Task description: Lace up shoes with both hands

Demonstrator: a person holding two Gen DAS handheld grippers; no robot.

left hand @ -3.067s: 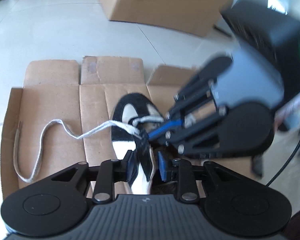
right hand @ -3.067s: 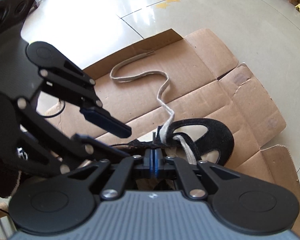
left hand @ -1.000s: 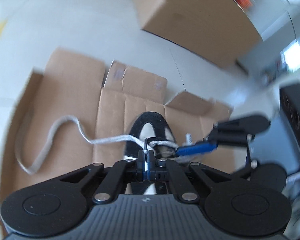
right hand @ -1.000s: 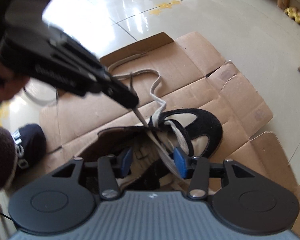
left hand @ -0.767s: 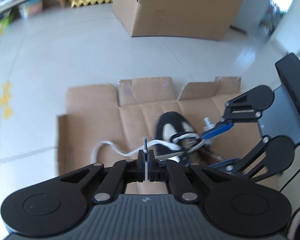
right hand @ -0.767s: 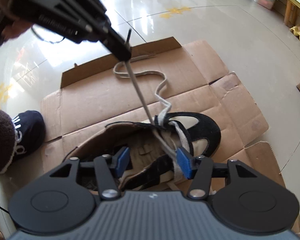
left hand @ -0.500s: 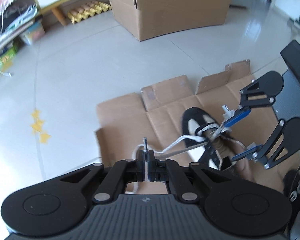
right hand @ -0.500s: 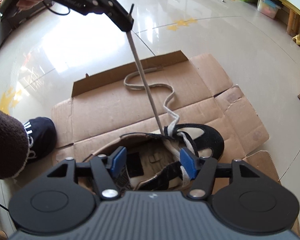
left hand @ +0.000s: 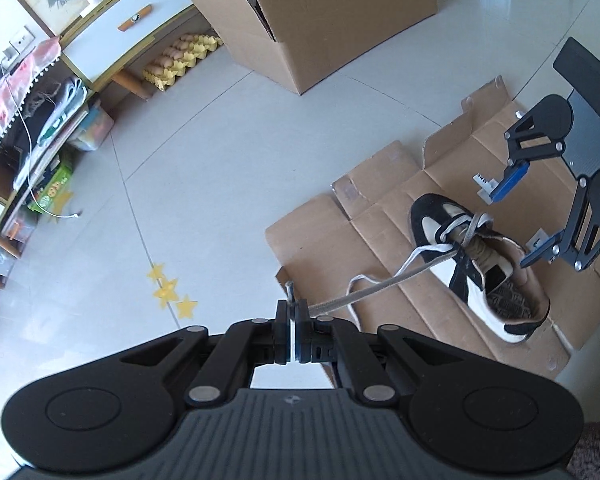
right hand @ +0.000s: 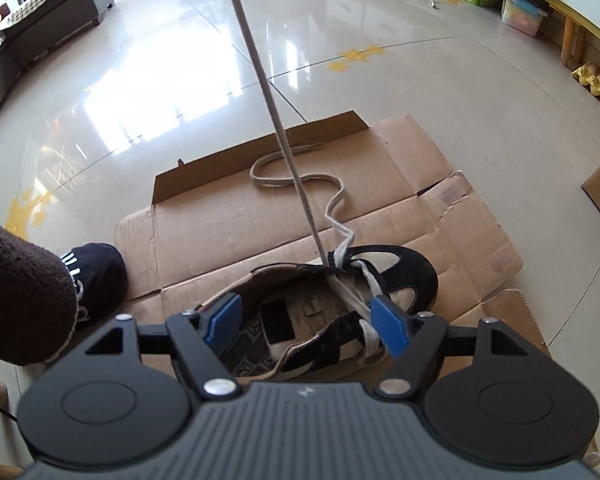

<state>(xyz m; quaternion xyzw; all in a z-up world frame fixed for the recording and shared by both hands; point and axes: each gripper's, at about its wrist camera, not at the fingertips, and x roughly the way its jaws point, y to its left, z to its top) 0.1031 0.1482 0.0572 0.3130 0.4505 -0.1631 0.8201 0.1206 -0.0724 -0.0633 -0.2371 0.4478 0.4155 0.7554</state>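
Pulling the lace (left hand: pixel 384 282) with your left gripper (left hand: pixel 292 322), you hold its tip clamped between the closed jaws, and the strand runs tight from there down to the shoe (left hand: pixel 476 264). The shoe lies on the flattened cardboard (right hand: pixel 228 232), near the edge closest to you, with its toe pointing away from your right gripper (right hand: pixel 304 320). In the right wrist view the tight strand goes from the eyelets up and away toward the top of the picture, so its long axis is steep and almost in line with the shoe's length. The other end of the lace (right hand: pixel 292 172) rests loose in curves on the cardboard beyond the toe, toward the far edge.

Your right gripper hovers just above the open heel part of the shoe; its jaws are opening and hold nothing, although the crossed lace lies beside the right finger. I think this hand is the nearer one for the next eyelet, because the shoe is directly below and ahead of it.
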